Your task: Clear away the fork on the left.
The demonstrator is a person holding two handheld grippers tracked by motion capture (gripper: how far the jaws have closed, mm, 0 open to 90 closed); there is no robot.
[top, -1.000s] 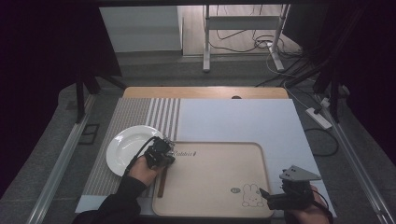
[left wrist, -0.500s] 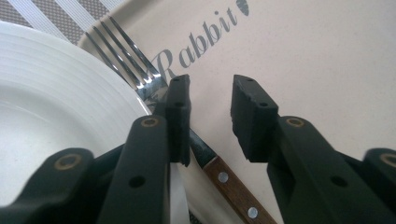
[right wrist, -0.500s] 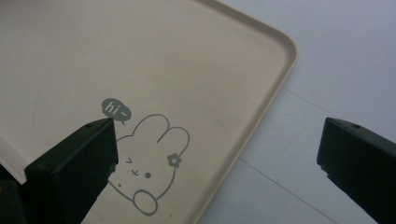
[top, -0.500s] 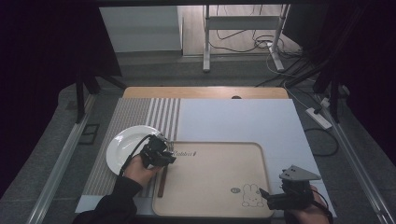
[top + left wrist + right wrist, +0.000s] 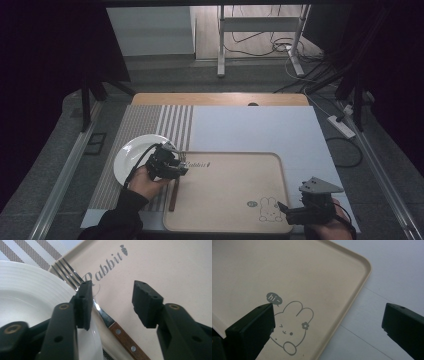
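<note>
A fork point(image 5: 68, 272) with a wooden handle point(image 5: 173, 195) lies along the left edge of the beige tray point(image 5: 225, 200), its tines by the white plate point(image 5: 129, 159). My left gripper point(image 5: 176, 162) hovers just above the fork's neck. Its jaws have just been opening and now stand apart point(image 5: 113, 293), with the fork's steel neck below and between them, untouched by the pads. At the tray's near right corner my right gripper point(image 5: 290, 212) stands wide open point(image 5: 329, 312) above the rabbit drawing point(image 5: 290, 331), holding nothing.
The tray and plate rest on a pale table cover point(image 5: 250, 130) with a striped placemat point(image 5: 157, 125) on its left side. The plate's rim point(image 5: 37, 285) touches the tray's left edge. A cable runs from the left gripper across the plate.
The left hand has shifted slightly toward the plate, and the fork stays lying on the tray's left edge. The right gripper has not moved.
</note>
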